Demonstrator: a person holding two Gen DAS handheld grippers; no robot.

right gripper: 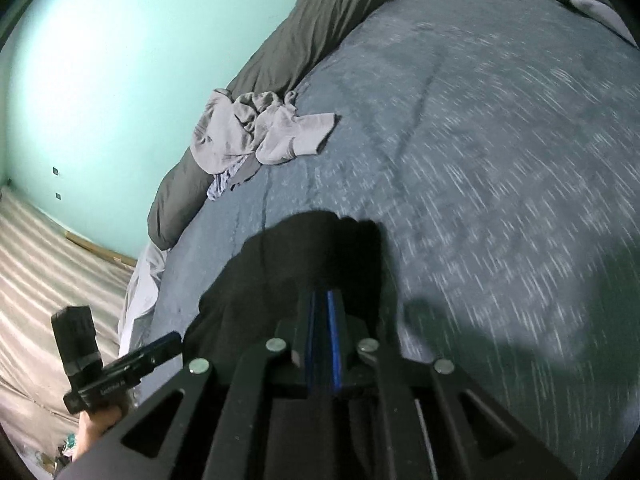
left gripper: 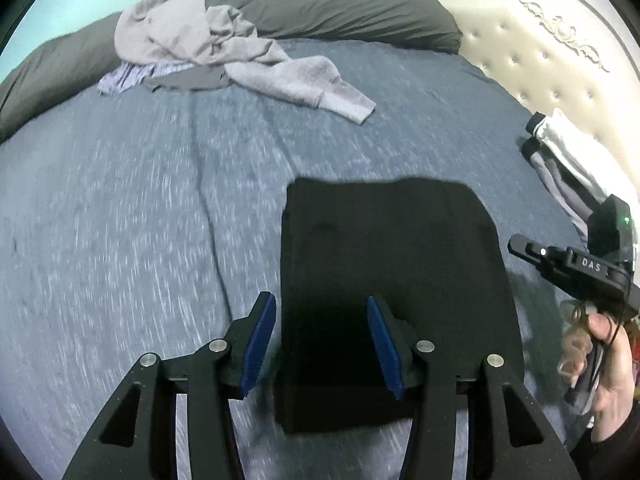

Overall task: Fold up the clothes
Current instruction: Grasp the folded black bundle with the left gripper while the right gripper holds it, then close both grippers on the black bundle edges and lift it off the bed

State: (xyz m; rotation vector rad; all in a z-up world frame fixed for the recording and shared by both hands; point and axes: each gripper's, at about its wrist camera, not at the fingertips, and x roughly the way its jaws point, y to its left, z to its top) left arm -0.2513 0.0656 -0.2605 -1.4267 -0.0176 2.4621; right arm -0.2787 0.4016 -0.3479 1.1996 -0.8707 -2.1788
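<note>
A black garment, folded into a rectangle, lies flat on the blue-grey bedspread. My left gripper hangs open just above the garment's near left part, its blue pads wide apart with nothing between them. My right gripper, held in a hand, hovers beside the garment's right edge. In the right wrist view the right gripper is shut, its pads pressed close, and the black garment lies just beyond and left of the tips. The left gripper shows at lower left.
A crumpled grey hoodie lies on other clothes at the far left, against a dark grey rolled duvet. A small stack of folded clothes sits by the cream tufted headboard. A striped floor lies past the bed's edge.
</note>
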